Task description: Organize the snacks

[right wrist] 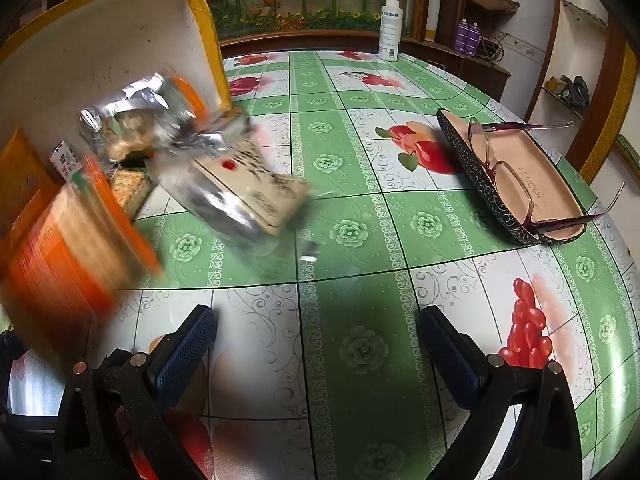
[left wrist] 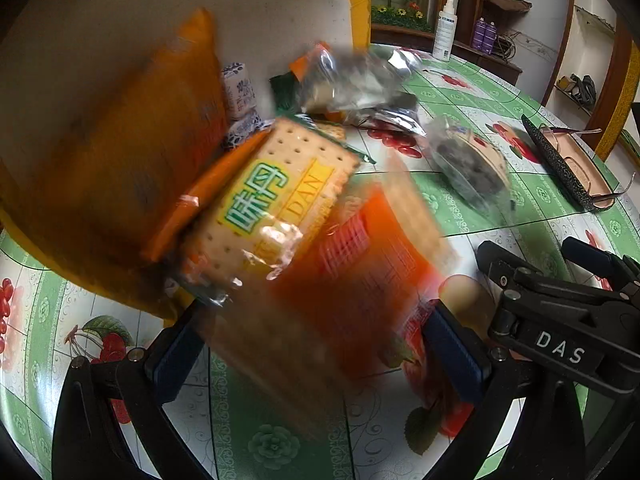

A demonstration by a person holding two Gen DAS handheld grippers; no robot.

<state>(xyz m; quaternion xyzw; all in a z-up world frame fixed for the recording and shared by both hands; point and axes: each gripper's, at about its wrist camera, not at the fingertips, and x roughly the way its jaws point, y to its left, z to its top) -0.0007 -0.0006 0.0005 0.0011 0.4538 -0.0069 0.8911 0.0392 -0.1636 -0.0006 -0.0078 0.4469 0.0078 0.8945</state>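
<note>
The yellow box (right wrist: 100, 52) is tipped on its side on the table (right wrist: 360, 240), and its open mouth faces the cameras. Everything here is told from that box.

In the left wrist view, an orange flap (left wrist: 120, 152) of the box hangs at its left side. Just right of the flap, deep in the box mouth, stands a small white pack with blue marks (left wrist: 239, 92). In front of the box mouth lies the cracker pack (left wrist: 276, 196), with green letters on a yellow patch. Next to it, nearer the camera, is a blurred orange pack (left wrist: 360, 280). It sits between the two fingers of the left gripper (left wrist: 320, 356), but the blur hides if the pads touch it. The fingers stand wide apart. To the right of the box mouth is a shiny silver bag (left wrist: 356, 84), and past that, out on the table, a clear bag with dark bits (left wrist: 468, 160).

In the right wrist view, the orange pack (right wrist: 68, 256) is at the left edge, below the box. The silver bag (right wrist: 152, 116) is at the box mouth, and a flat pack with red and black print (right wrist: 252, 188) lies just outside it. The right gripper (right wrist: 318, 356) is well away from the box, over bare table, fingers wide, nothing between them. Far right of the box lie glasses (right wrist: 504, 172) in an open case (right wrist: 532, 216), and a white spray bottle (right wrist: 390, 28) stands far behind
</note>
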